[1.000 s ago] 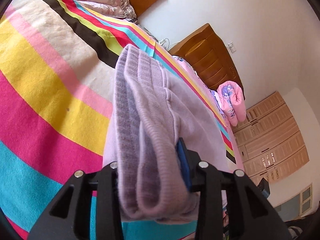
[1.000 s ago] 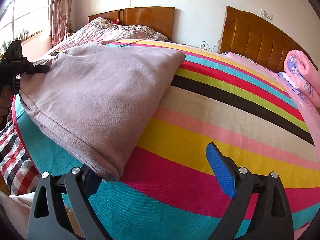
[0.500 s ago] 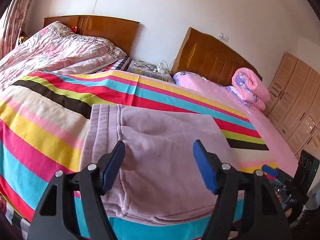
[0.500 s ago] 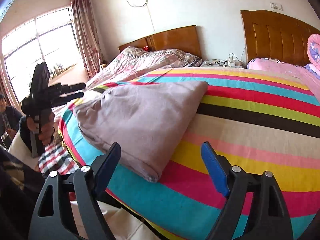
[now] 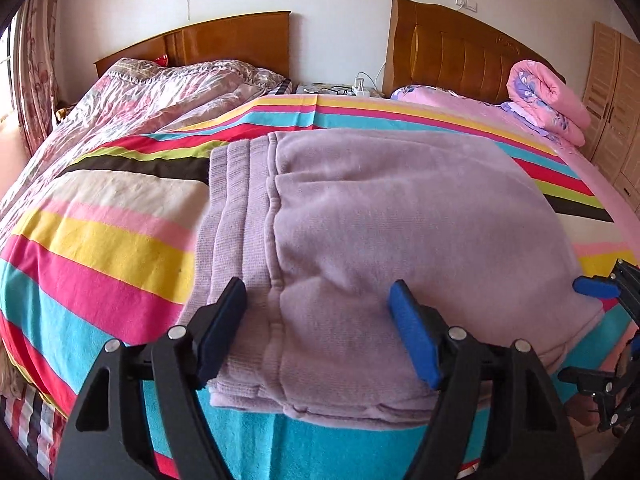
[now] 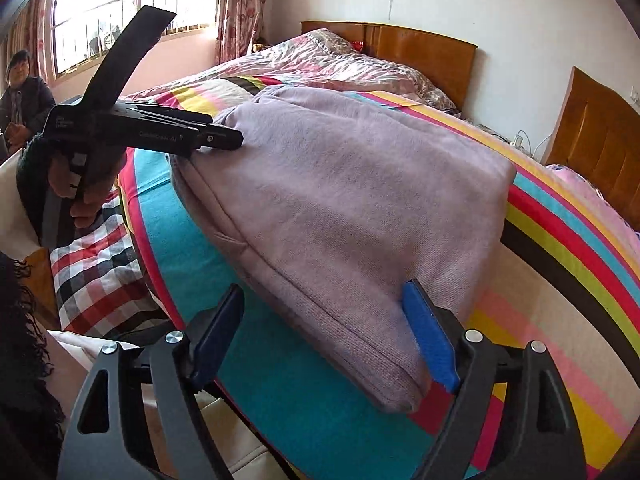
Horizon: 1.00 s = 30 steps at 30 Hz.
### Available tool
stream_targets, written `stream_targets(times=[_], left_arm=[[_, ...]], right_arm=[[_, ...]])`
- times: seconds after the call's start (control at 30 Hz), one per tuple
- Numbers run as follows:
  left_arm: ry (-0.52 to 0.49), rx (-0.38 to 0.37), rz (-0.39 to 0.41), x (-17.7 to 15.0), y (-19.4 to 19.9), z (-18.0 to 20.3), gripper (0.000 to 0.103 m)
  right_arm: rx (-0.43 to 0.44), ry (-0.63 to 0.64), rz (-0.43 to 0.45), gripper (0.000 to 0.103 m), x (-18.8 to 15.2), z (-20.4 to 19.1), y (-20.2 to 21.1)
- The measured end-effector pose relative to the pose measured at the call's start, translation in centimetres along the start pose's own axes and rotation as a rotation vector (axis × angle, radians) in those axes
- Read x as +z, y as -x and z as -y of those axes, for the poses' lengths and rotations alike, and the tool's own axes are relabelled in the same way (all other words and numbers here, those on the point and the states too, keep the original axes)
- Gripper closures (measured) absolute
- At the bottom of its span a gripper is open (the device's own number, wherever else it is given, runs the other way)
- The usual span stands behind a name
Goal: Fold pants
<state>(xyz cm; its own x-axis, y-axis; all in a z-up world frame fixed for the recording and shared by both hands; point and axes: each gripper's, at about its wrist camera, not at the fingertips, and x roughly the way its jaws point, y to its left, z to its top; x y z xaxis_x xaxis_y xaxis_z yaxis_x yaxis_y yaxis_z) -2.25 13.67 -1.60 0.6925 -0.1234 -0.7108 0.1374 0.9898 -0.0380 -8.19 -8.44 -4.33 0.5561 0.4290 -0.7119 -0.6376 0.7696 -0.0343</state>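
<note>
While both views show pants (image 5: 400,240), only right shows window (image 6: 132,8).

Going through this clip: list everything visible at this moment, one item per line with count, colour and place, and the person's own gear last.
pants: one, lilac, folded flat near the bed's edge
striped blanket: one, multicolour, under the pants
quilt: one, pink patterned, rumpled at the far left of the bed
headboards: two, brown wood, against the wall
rolled duvet: one, pink floral, by the right headboard
wardrobe: one, light wood, far right
window: one, barred, pink curtains
seated person: one, dark jacket, below the window
left gripper: black, blue pads, jaws opening, pants' waistband end between them, ungripped
right gripper: black, blue pads, jaws opening, pants' corner between them
</note>
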Motion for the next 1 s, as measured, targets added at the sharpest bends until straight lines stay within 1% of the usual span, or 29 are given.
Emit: stream_targets(times=[0.03, 0.07, 0.1, 0.13, 0.17, 0.2, 0.27, 0.3, 0.33, 0.37, 0.43, 0.47, 0.5, 0.53, 0.57, 0.6, 0.63, 0.67, 0.7, 0.73, 0.77, 0.8, 0.83, 0.87, 0.9, 0.93, 0.97, 1.0], left_arm=[[0.001, -0.007, 0.007, -0.1, 0.1, -0.2, 0.029], [0.003, -0.013, 0.013, -0.2, 0.1, -0.3, 0.029], [0.002, -0.017, 0.019, -0.3, 0.2, -0.4, 0.029], [0.003, -0.021, 0.025, -0.3, 0.3, -0.5, 0.029], [0.003, -0.024, 0.031, -0.4, 0.3, -0.5, 0.029], [-0.002, -0.027, 0.039, -0.5, 0.4, -0.5, 0.029], [-0.012, -0.033, 0.053, -0.8, 0.5, -0.5, 0.029], [-0.014, -0.036, 0.055, -0.8, 0.5, -0.6, 0.029], [-0.01, -0.041, 0.056, -0.8, 0.5, -0.7, 0.029], [-0.004, -0.045, 0.056, -0.7, 0.5, -0.8, 0.029], [-0.007, -0.044, 0.052, -0.6, 0.4, -0.9, 0.029], [-0.011, -0.045, 0.05, -0.6, 0.3, -0.9, 0.028], [-0.012, -0.048, 0.049, -0.6, 0.3, -1.0, 0.028], [-0.009, -0.052, 0.048, -0.5, 0.3, -1.1, 0.028], [-0.006, -0.054, 0.046, -0.5, 0.3, -1.2, 0.028], [-0.005, -0.055, 0.046, -0.5, 0.3, -1.2, 0.028], [-0.005, -0.054, 0.047, -0.5, 0.3, -1.2, 0.028], [-0.004, -0.052, 0.048, -0.4, 0.2, -1.2, 0.028], [-0.005, -0.049, 0.049, -0.4, 0.2, -1.2, 0.028], [-0.007, -0.048, 0.05, -0.4, 0.1, -1.1, 0.028], [-0.009, -0.046, 0.051, -0.4, 0.1, -1.1, 0.028], [-0.012, -0.045, 0.053, -0.4, 0.0, -1.1, 0.027], [-0.015, -0.046, 0.055, -0.4, 0.0, -1.2, 0.027], [-0.017, -0.048, 0.056, -0.4, 0.0, -1.2, 0.027], [-0.018, -0.05, 0.055, -0.4, 0.0, -1.2, 0.027], [-0.019, -0.049, 0.053, -0.4, 0.0, -1.2, 0.027], [-0.02, -0.047, 0.051, -0.4, 0.0, -1.1, 0.027], [-0.02, -0.046, 0.049, -0.3, 0.0, -1.1, 0.027]], right_arm=[[0.022, -0.005, -0.006, 0.02, 0.0, 0.1, 0.2], [0.063, -0.013, -0.013, 0.02, 0.3, 0.6, 0.6], [0.121, -0.025, -0.009, 0.02, 0.9, 1.3, 1.1], [0.177, -0.039, 0.015, 0.021, 1.7, 2.1, 1.7], [0.2, -0.045, 0.057, 0.021, 2.6, 2.9, 2.5], [0.196, -0.042, 0.096, 0.021, 3.6, 3.8, 3.0], [0.158, -0.014, 0.118, 0.021, 5.6, 5.5, 2.7], [0.17, -0.01, 0.105, 0.02, 6.5, 6.4, 1.8], [0.214, -0.018, 0.076, 0.02, 7.3, 7.3, 0.3], [0.238, -0.021, 0.051, 0.02, 8.0, 8.1, -1.2], [0.276, -0.022, -0.017, 0.02, 9.0, 9.6, -4.5], [0.28, -0.036, -0.05, 0.02, 9.1, 10.8, -6.0], [0.279, -0.057, -0.042, 0.025, 9.5, 12.2, -6.6], [0.247, -0.09, -0.02, 0.027, 10.0, 13.5, -6.6], [0.163, -0.134, -0.01, 0.025, 10.6, 14.9, -6.5], [0.117, -0.179, 0.007, 0.022, 11.2, 16.0, -6.1], [0.134, -0.209, 0.039, 0.022, 11.6, 16.7, -5.6], [0.174, -0.223, 0.068, 0.022, 12.0, 17.0, -5.2], [0.225, -0.232, 0.074, 0.02, 12.2, 16.8, -5.2], [0.281, -0.219, 0.048, 0.017, 12.4, 16.1, -5.8], [0.316, -0.171, 0.009, 0.017, 12.4, 15.1, -6.5], [0.324, -0.112, -0.023, 0.017, 12.3, 14.3, -7.3], [0.3, -0.09, -0.054, 0.017, 12.2, 14.1, -8.3], [0.255, -0.115, -0.084, 0.017, 12.1, 14.9, -9.5], [0.201, -0.163, -0.088, 0.02, 12.3, 16.2, -10.1], [0.169, -0.217, -0.067, 0.021, 12.6, 17.5, -10.2], [0.154, -0.261, -0.033, 0.021, 13.0, 18.5, -9.7], [0.165, -0.284, 0.002, 0.021, 13.5, 18.9, -9.0]])
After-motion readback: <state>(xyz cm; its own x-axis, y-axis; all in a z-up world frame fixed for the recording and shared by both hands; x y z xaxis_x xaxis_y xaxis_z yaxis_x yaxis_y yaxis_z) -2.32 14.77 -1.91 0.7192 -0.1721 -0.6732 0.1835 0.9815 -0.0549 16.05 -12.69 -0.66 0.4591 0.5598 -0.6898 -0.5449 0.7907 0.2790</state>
